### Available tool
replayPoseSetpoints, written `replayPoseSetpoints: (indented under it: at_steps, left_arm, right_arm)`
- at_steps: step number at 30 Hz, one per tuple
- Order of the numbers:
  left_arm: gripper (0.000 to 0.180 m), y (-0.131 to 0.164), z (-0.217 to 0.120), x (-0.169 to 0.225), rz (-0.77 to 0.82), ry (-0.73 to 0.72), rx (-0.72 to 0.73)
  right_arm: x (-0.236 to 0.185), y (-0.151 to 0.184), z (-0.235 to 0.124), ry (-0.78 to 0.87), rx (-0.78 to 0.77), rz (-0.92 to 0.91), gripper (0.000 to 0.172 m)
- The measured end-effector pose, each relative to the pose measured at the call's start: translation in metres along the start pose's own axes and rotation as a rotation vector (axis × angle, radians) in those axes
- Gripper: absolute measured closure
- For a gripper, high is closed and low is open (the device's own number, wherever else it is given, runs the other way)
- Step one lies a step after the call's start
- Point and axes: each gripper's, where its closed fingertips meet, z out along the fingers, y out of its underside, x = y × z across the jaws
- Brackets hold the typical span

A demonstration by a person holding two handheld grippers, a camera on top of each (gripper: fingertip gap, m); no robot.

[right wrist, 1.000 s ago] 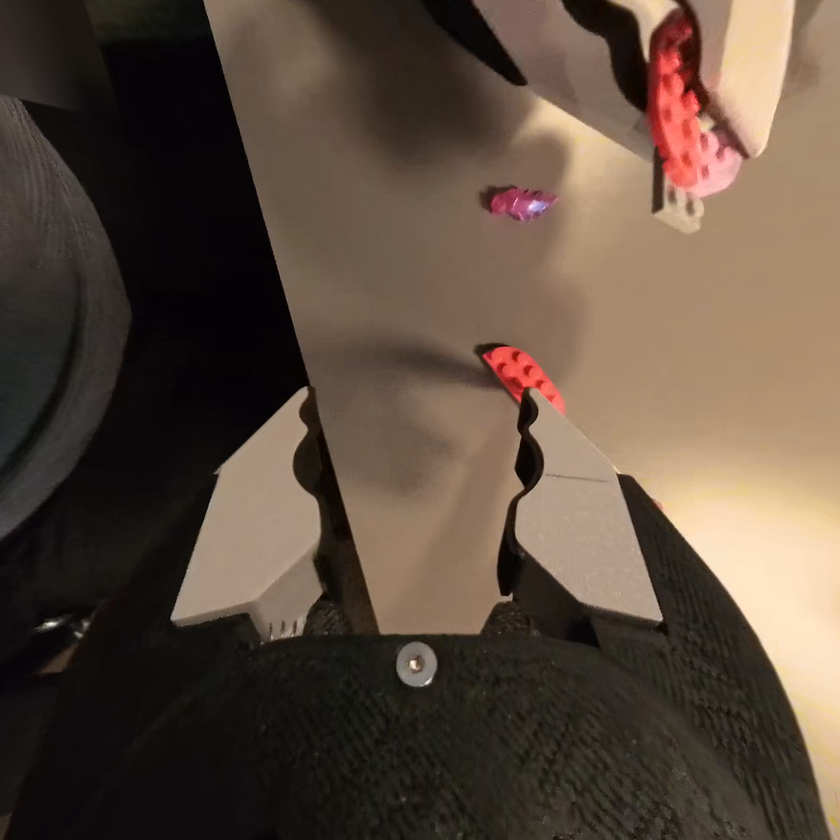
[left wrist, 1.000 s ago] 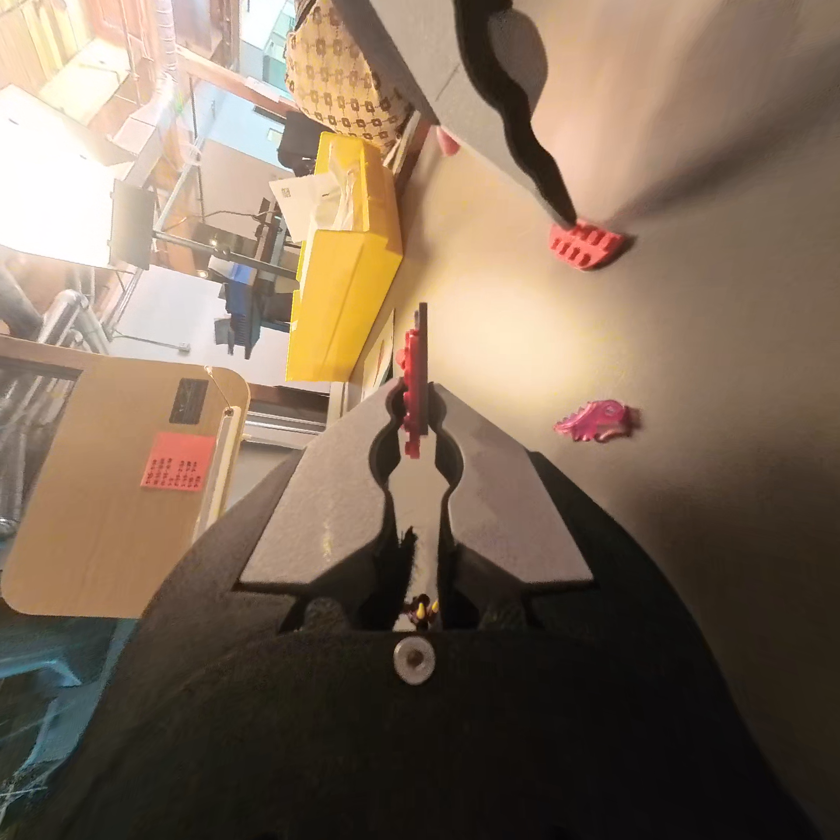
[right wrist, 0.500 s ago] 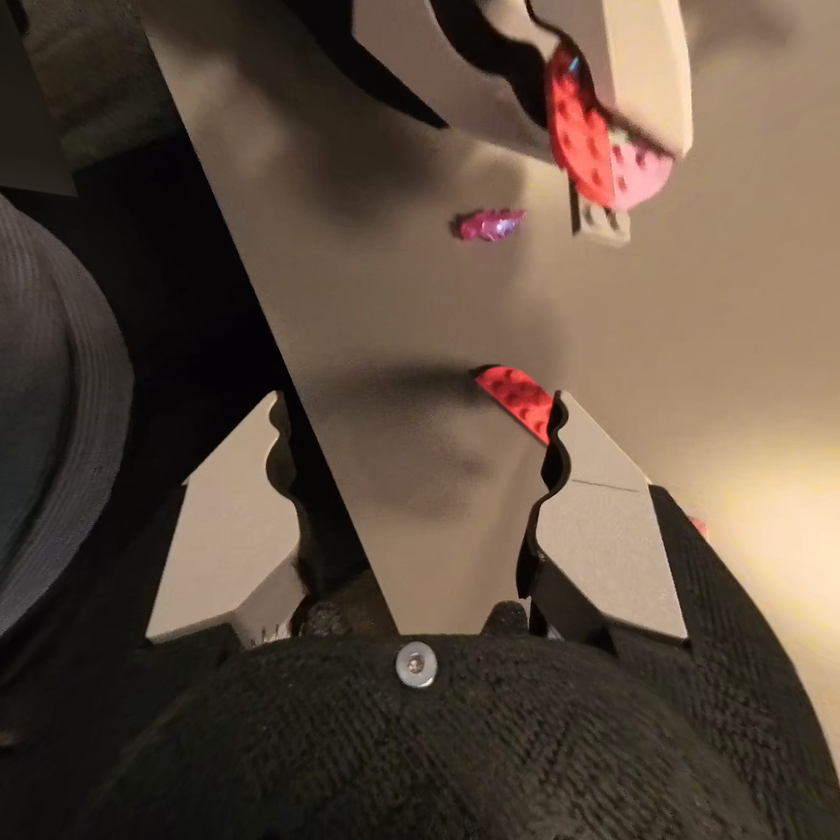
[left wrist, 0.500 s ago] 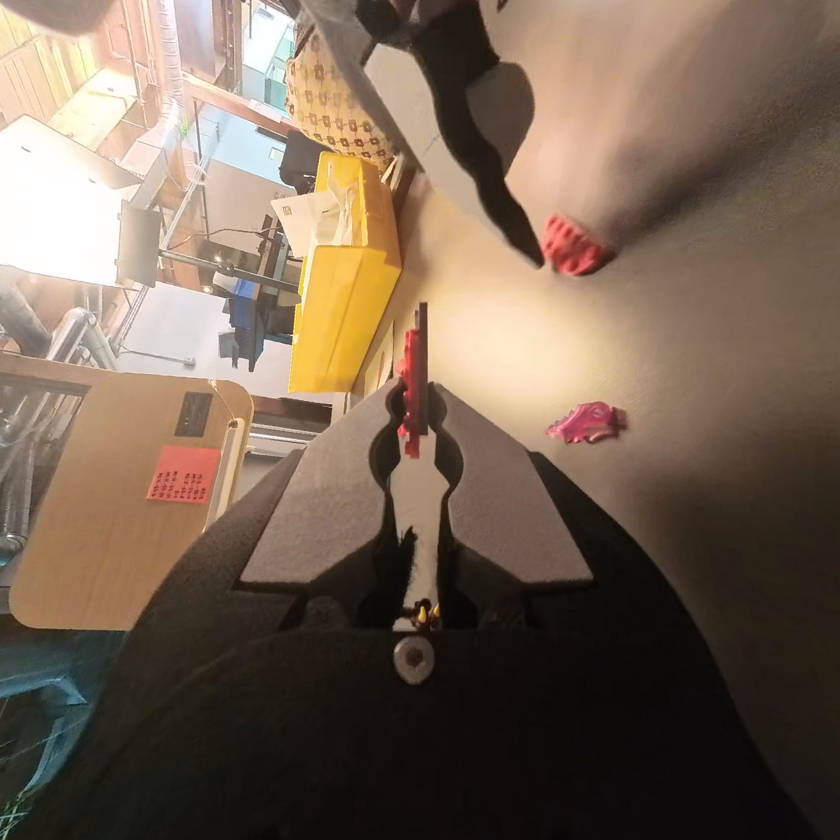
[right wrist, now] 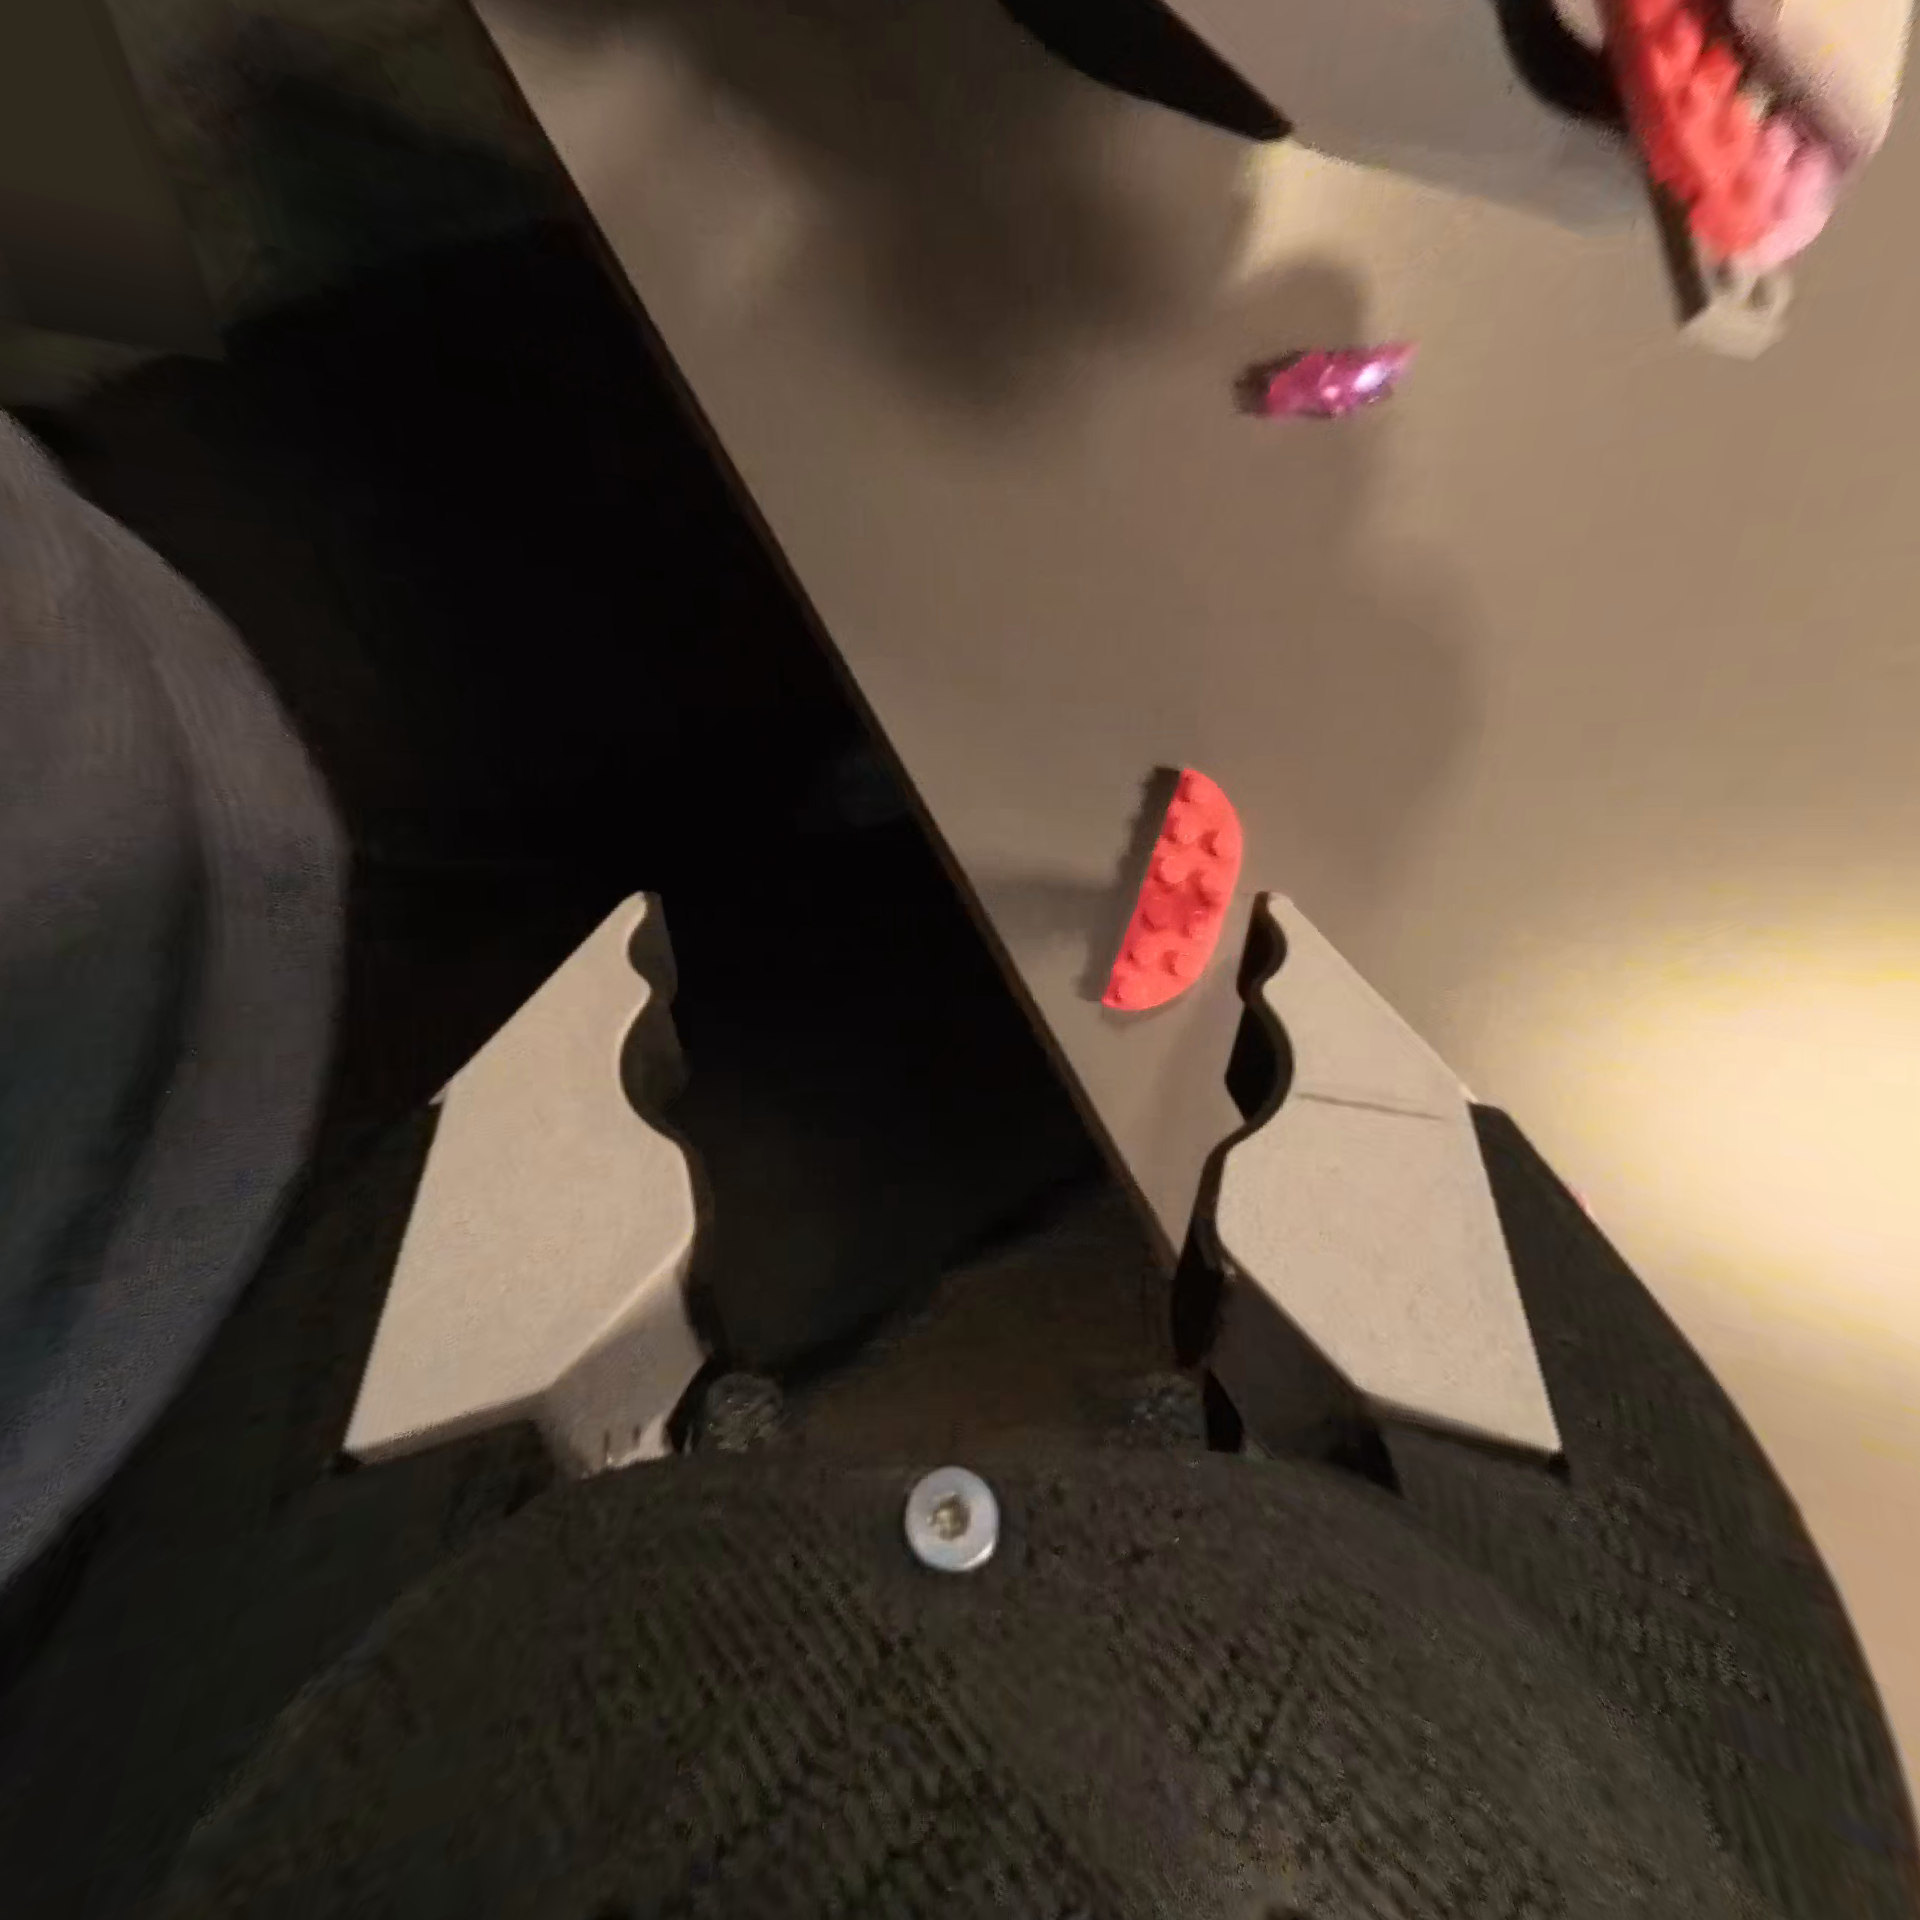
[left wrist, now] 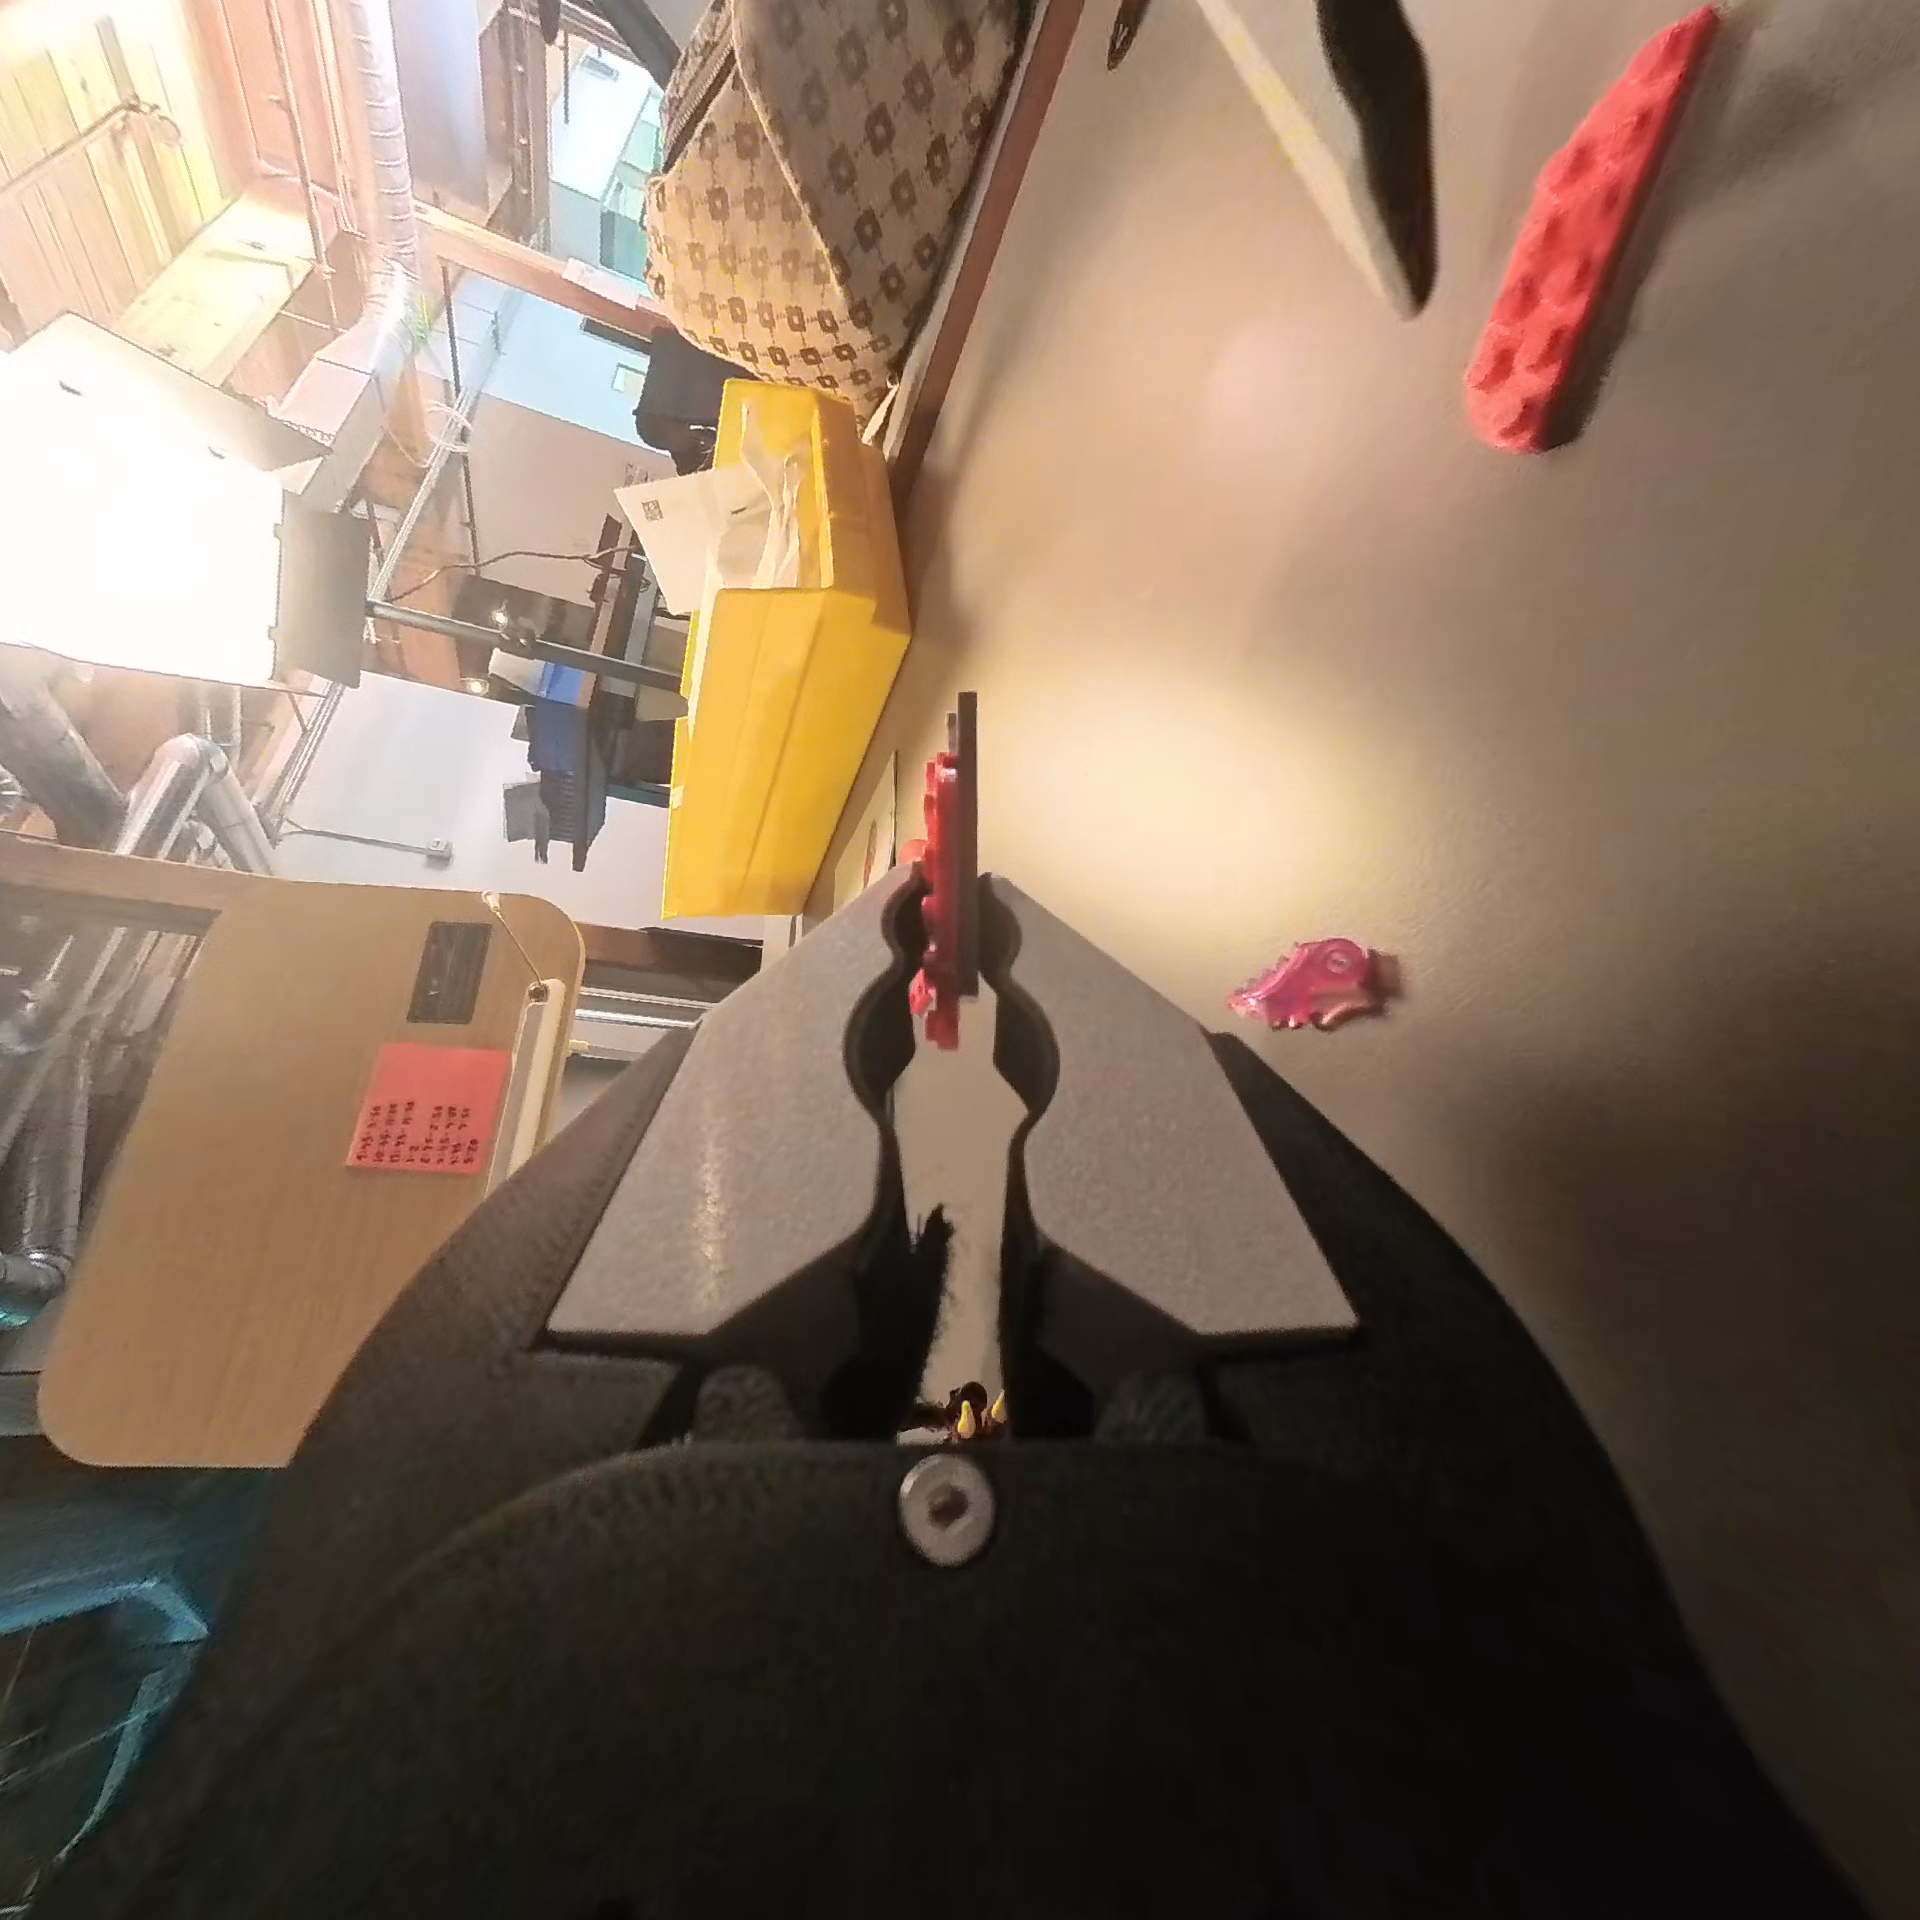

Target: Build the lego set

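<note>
A: What has the left gripper (left wrist: 951, 914) got?

B: A stack of thin studded plates (left wrist: 954, 894), red against a dark one, held on edge. Both pads press on its flat faces near the tips, so most of the stack juts out past them. Held by the faces like that, I'd judge the free end is left exposed for whatever meets it.

A: And the right gripper (right wrist: 956, 914)?

B: Its fingers (right wrist: 1340, 1039) stand wide apart with nothing between the pads. It hangs over the near edge of the bench (right wrist: 1039, 520), one finger beyond the edge, the other over the surface.

A: What is closest to it?

B: A red half-round plate (right wrist: 1174, 894), lying flat with studs up, close to that near edge. It sits just inside the right-hand finger, apart from it, not touched. The wide gap would suit straddling it, I think.

A: Anything else on the bench?

B: A small pink translucent piece (left wrist: 1311, 968), farther in from the edge, well apart from the half-round plate. At the far edge stand a yellow tissue box (left wrist: 774, 717) and a patterned bag (left wrist: 821, 197), clear of both grippers.
</note>
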Motion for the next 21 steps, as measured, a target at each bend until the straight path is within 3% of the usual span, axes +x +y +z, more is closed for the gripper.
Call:
replayPoseSetpoints:
  at_steps: [3,7,11,16,21]
  left_arm:
    - [0.174,-0.001,0.000,0.002,0.004,0.006,0.003]
    - [0.174,-0.003,0.000,0.003,0.009,0.009,0.009]
    - [0.174,-0.005,0.000,0.004,0.010,0.010,0.015]
    - [0.174,-0.008,0.000,0.006,0.018,0.018,0.021]
    - [0.174,-0.009,-0.001,0.006,0.014,0.017,0.028]
  right_arm:
    - [0.010,0.011,0.007,0.190,-0.064,-0.232,0.068]
    - [0.010,0.024,0.015,0.310,-0.153,-0.444,0.079]
    - [0.004,0.024,0.010,0.378,-0.155,-0.505,0.094]
    - [0.020,0.018,0.007,0.510,-0.144,-0.604,0.100]
    - [0.015,0.011,0.001,0.609,-0.114,-0.735,0.148]
